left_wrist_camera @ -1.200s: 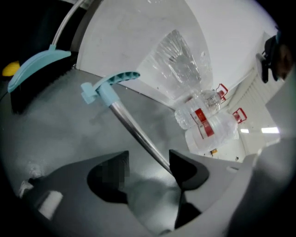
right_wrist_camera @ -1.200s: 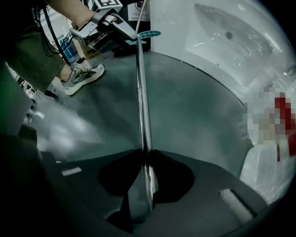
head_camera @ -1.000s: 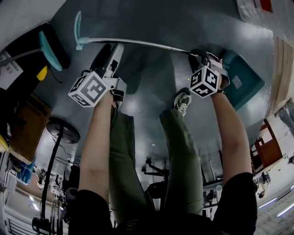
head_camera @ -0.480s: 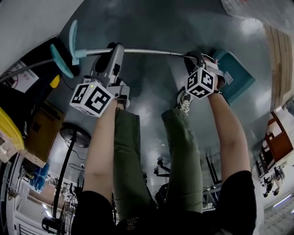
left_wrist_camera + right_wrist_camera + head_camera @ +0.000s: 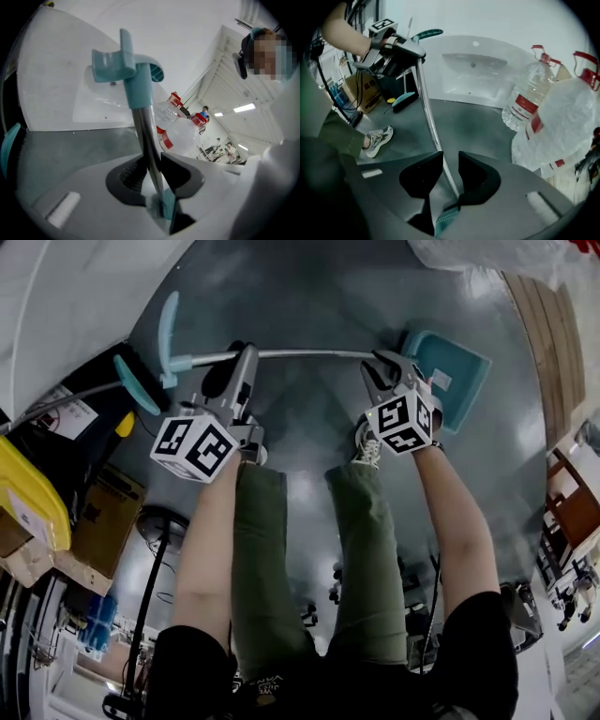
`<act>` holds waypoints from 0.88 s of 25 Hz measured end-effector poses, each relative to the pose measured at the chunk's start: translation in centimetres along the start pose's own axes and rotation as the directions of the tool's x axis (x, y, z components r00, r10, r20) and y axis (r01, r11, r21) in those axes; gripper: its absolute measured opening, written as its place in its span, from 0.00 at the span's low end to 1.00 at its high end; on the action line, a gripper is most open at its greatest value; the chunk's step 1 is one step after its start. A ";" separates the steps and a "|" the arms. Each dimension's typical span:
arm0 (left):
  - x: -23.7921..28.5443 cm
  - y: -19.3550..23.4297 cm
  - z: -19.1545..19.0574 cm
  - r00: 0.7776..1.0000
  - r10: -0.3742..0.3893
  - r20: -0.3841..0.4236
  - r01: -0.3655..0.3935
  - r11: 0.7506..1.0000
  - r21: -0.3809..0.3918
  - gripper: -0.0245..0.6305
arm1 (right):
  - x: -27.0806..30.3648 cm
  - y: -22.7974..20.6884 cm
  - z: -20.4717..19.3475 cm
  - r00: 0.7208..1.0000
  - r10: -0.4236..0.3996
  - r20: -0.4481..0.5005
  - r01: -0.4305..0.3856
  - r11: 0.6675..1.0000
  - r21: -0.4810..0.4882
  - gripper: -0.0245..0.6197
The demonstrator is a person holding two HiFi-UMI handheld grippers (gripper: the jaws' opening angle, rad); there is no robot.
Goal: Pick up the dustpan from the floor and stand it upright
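Observation:
The dustpan has a teal pan [image 5: 445,371], a long metal pole [image 5: 300,354] and a teal grip [image 5: 169,334] at its left end. It is held level across in front of me in the head view. My left gripper [image 5: 246,356] is shut on the pole [image 5: 143,126] near the grip [image 5: 124,63]; its jaws [image 5: 151,164] have just been closing around it. My right gripper [image 5: 380,365] holds the pole's lower end by the pan. There the pole [image 5: 429,112] runs between its jaws [image 5: 450,161], which have just been opening slightly.
A white basin [image 5: 473,70] leans against the wall. Water bottles [image 5: 525,101] and a bagged bottle [image 5: 567,122] stand to the right. A second teal-handled tool [image 5: 136,385], a cardboard box [image 5: 108,517] and a yellow bin [image 5: 33,493] are at left. My shoe [image 5: 367,448] is below the pole.
Both grippers have risen and the dustpan has come up with them. The left gripper has moved onto the pole and closed around it. The pan now tilts up.

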State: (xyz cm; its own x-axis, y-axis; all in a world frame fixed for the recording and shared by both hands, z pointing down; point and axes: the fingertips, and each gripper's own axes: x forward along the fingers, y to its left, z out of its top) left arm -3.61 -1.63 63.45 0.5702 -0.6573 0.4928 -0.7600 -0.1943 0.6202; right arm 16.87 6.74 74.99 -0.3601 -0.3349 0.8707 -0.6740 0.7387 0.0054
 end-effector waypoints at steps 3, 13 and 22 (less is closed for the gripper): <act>-0.6 -2.2 0.8 1.000 -0.017 -0.021 0.018 0.999 0.045 0.26 | -3.5 -0.4 2.2 0.998 -0.041 0.056 0.035 0.995 0.095 0.16; -4.5 -5.0 6.4 1.000 -0.009 -0.010 0.010 0.977 0.214 0.25 | -13.4 0.4 9.9 0.971 -0.145 0.191 0.091 0.959 0.267 0.16; -8.7 -3.3 12.6 0.999 0.029 0.016 -0.032 0.936 0.352 0.25 | -20.2 0.3 19.0 0.904 -0.222 0.365 0.102 0.942 0.319 0.16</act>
State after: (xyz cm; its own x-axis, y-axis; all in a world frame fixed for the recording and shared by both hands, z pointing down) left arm -9.99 -4.46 49.39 0.5433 -0.6739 0.5007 -0.8391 -0.4167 0.3497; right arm 11.72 2.59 48.10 -0.4115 -0.6800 0.6069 -0.8777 0.4751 -0.0627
